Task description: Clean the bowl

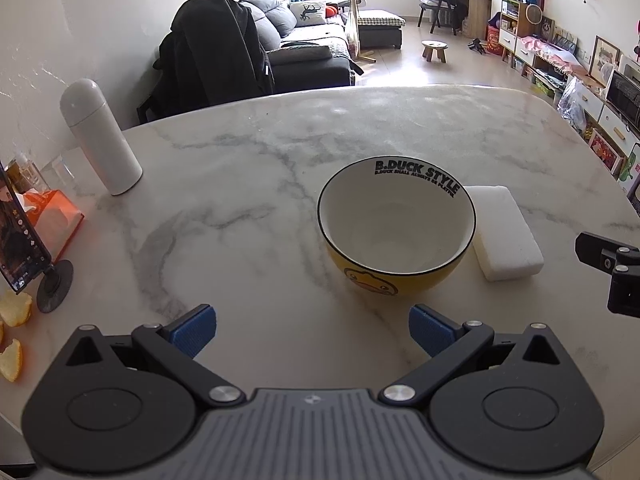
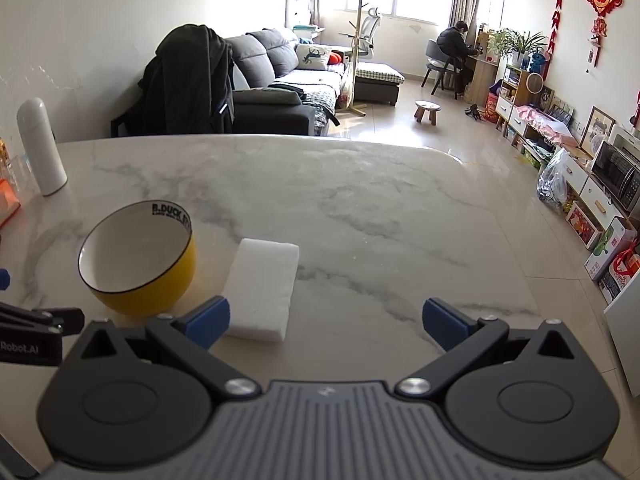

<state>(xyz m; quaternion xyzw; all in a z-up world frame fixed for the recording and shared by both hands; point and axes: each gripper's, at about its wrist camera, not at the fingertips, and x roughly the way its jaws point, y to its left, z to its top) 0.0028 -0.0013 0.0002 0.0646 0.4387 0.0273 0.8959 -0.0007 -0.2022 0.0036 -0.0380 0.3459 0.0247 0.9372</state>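
A yellow bowl with a white inside and a duck face stands upright on the marble table. A white sponge block lies just to its right. My left gripper is open and empty, a little short of the bowl. In the right wrist view the bowl is at the left and the sponge lies ahead, next to the left fingertip. My right gripper is open and empty. Part of the right gripper shows at the right edge of the left wrist view.
A white flask stands at the table's far left. An orange tissue box, a phone on a stand and orange peel lie at the left edge. A chair with a black coat is behind the table.
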